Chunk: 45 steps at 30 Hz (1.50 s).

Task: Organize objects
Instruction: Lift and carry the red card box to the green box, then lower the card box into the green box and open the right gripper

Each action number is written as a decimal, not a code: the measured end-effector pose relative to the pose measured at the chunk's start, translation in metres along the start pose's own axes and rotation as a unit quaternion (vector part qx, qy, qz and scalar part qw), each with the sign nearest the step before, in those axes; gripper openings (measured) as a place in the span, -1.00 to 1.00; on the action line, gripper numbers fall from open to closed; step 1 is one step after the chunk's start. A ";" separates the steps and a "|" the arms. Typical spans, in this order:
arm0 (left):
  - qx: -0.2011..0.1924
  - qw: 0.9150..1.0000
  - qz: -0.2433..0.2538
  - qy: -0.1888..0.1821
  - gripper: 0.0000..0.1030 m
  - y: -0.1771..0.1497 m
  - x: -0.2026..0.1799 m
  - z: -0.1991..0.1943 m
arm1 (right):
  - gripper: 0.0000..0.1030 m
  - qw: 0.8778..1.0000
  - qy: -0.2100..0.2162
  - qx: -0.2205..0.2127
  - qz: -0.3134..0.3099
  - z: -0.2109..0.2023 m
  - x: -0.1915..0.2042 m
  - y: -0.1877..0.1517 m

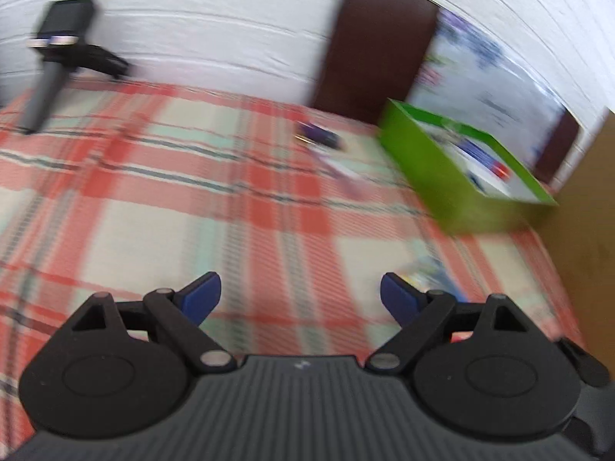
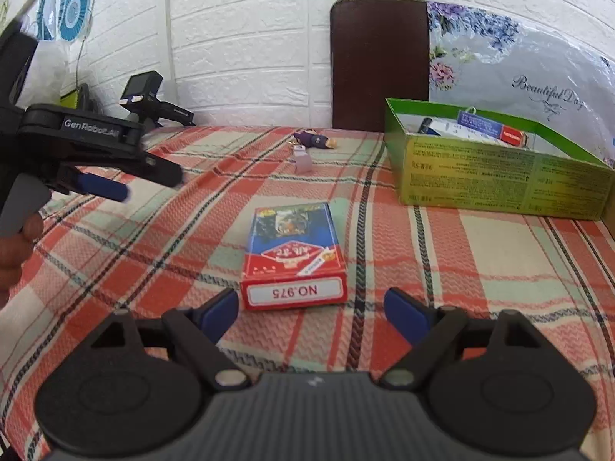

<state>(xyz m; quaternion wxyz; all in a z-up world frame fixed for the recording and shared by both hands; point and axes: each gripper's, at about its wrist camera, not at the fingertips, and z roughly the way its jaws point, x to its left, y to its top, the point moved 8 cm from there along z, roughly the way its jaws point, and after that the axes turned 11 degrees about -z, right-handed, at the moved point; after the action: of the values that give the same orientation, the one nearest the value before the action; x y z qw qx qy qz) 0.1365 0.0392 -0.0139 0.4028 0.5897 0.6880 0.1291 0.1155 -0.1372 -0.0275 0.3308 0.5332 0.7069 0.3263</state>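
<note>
Just ahead of the right gripper (image 2: 309,309), a red and blue card box (image 2: 294,259) lies flat on the plaid cloth (image 2: 480,261), its near end between the spread blue pads (image 2: 403,313), which do not touch it. Farther back lie a purple toy (image 2: 315,140) and a small pale tag (image 2: 302,161). At the right stands a green box (image 2: 480,176) holding several packets. The left gripper (image 1: 301,296) hangs wide open and empty above the cloth; its view is blurred.
</note>
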 end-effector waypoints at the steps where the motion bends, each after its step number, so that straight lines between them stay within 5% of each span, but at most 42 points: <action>1: 0.015 1.000 0.003 -0.013 0.77 -0.007 -0.012 0.002 | 0.68 1.000 0.001 -0.002 -0.005 0.001 0.002 0.001; 8: 0.107 0.992 -0.037 -0.061 0.47 -0.038 -0.043 0.032 | 0.55 1.000 0.006 -0.001 -0.019 0.010 0.005 0.006; 11: 0.096 0.993 -0.033 -0.059 0.23 -0.040 -0.047 0.040 | 0.18 0.999 0.023 0.013 -0.023 0.024 0.005 0.006; 13: 0.094 0.994 -0.023 -0.058 -0.10 -0.039 -0.054 0.044 | 0.16 0.999 0.033 0.007 -0.016 0.029 0.004 0.008; 17: 0.092 0.992 -0.028 -0.077 -0.27 -0.030 -0.066 0.038 | 0.16 1.000 0.024 -0.013 -0.001 0.023 -0.002 0.010; 24: -0.002 0.993 0.054 -0.102 -0.27 0.018 -0.125 0.012 | 0.16 0.994 -0.023 -0.110 0.003 -0.005 -0.037 0.054; 34: -0.007 0.988 0.100 -0.115 -0.26 0.074 -0.194 0.074 | 0.17 0.988 -0.080 -0.130 0.027 0.038 -0.127 0.092; 37: -0.014 0.990 0.104 -0.091 0.01 0.084 -0.201 0.095 | 0.22 0.985 -0.122 -0.118 0.026 0.065 -0.158 0.101; 40: -0.010 0.993 0.078 -0.083 0.08 0.090 -0.195 0.107 | 0.54 0.979 -0.177 -0.102 0.024 0.089 -0.186 0.101; 43: -0.016 0.993 0.076 -0.092 0.37 0.089 -0.188 0.103 | 0.57 0.979 -0.158 -0.117 0.052 0.083 -0.191 0.095; 45: -0.029 0.993 0.084 -0.078 0.37 0.086 -0.187 0.099 | 0.56 0.978 -0.162 -0.120 0.055 0.077 -0.186 0.089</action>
<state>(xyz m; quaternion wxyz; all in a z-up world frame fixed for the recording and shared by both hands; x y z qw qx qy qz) 0.2636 -0.1375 0.0542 0.4599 0.6419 0.5983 0.1359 0.2661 -0.2901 0.0234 0.4841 0.5735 0.5690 0.3362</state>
